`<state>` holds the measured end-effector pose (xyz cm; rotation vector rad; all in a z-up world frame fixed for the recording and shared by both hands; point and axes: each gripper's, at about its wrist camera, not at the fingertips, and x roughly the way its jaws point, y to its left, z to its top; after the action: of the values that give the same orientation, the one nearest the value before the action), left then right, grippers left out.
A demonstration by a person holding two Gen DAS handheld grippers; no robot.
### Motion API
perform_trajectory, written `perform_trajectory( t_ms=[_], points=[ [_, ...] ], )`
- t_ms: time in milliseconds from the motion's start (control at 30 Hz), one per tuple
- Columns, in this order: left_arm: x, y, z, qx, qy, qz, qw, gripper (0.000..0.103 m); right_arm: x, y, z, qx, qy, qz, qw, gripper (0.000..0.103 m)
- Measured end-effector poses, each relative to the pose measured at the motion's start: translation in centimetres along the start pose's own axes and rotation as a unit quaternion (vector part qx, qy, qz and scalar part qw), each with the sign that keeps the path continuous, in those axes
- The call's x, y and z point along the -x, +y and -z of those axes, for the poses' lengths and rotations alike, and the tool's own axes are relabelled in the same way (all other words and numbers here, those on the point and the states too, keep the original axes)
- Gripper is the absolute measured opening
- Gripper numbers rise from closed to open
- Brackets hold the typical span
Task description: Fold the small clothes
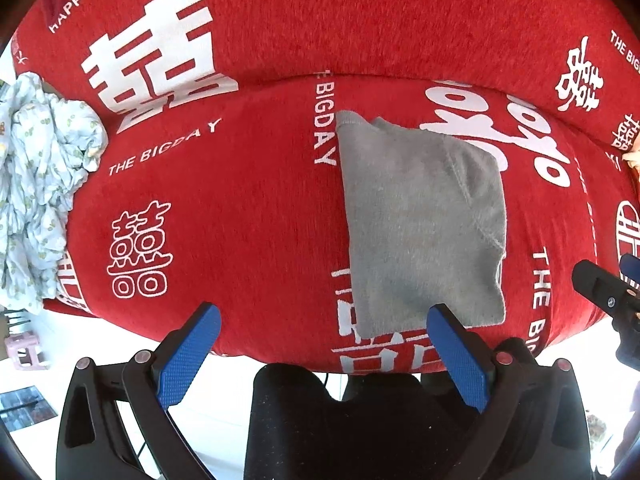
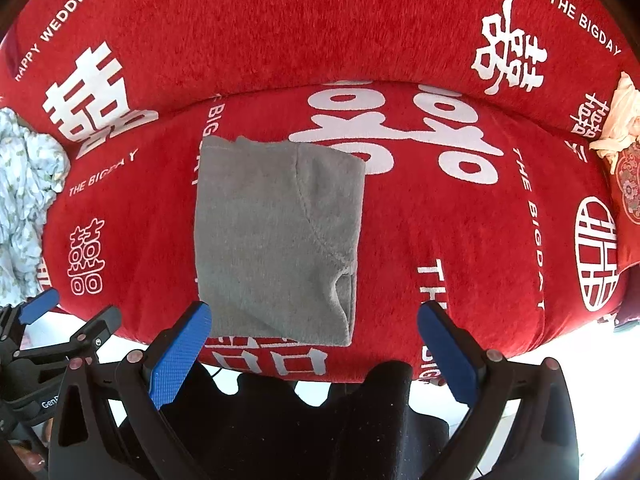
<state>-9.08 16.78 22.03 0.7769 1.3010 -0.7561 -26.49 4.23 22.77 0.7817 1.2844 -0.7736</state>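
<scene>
Closest to both cameras are the grippers themselves. The left gripper (image 1: 324,320) has its blue-padded jaws spread wide with nothing between them, hanging just off the front edge of the sofa seat. Same deal for the right gripper (image 2: 314,318): jaws released, nothing held. Each one peeks into the other's view at the edge, and the dark fabric (image 1: 360,420) low down between the arms looks like the person's clothing.

Under and around that is a pale, bright floor (image 1: 224,380). Off to the lower left of the left view sits a little pink stool (image 1: 25,350), with some dark flat thing on the floor near it that's too small to make out.

Then comes the sofa cover (image 2: 460,240), a fuzzy red fabric printed all over in white: double-happiness characters, "THE BIGDAY" and "HAPPY WEDDING". The folded grey garment (image 2: 276,240) lies flat on the seat cushion near the front edge, a neat rectangle with a curved seam showing on top. It's just ahead of both grippers and neither one touches it.

Further left on the seat is a crumpled light blue printed cloth (image 1: 36,184) in a heap. Far right there's a bunched cream cloth (image 2: 618,120) above a red patterned cushion (image 2: 630,188). Behind everything the red backrest (image 2: 320,20) fills the top.
</scene>
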Motion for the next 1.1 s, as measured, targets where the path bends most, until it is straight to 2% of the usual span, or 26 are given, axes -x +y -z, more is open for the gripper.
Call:
perform_trajectory(
  t_ms=[1100],
  points=[
    [0.41,0.23,-0.59,0.013,-0.006,-0.002,0.9999,0.103,0.04,0.04,-0.65,0.001,0.003,-0.002,1.000,0.103]
  ],
)
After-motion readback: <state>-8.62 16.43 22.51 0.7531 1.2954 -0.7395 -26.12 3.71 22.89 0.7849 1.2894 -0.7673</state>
